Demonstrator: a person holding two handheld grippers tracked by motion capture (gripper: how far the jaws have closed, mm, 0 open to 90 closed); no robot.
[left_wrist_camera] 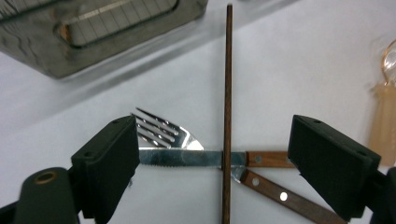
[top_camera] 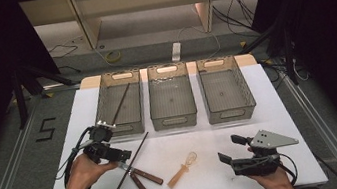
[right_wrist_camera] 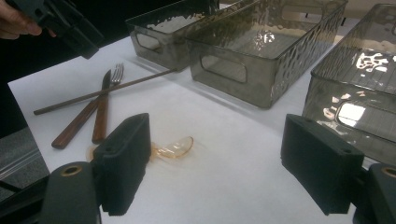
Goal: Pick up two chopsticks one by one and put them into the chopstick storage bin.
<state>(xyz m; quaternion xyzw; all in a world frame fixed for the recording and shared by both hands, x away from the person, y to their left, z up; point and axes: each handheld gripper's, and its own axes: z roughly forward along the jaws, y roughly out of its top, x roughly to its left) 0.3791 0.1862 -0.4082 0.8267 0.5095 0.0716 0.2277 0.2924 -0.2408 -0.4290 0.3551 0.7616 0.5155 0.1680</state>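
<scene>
— Chopstick (left_wrist_camera: 227, 112): thin dark wooden rod lying across the knife (left_wrist_camera: 187, 158) and fork (left_wrist_camera: 163, 133), right between your left gripper (left_wrist_camera: 215, 163) jaws, which are spread wide and holding nothing.

— Right gripper (right_wrist_camera: 215, 172)?

— Yours is open too, empty, above a clear amber plastic spoon (right_wrist_camera: 173, 148); its handle is hidden behind a jaw. Textured grey bins (top_camera: 172, 103) sit beyond.

Bright table (top_camera: 270, 109), dark surroundings; glare on bins (right_wrist_camera: 266, 37).
</scene>
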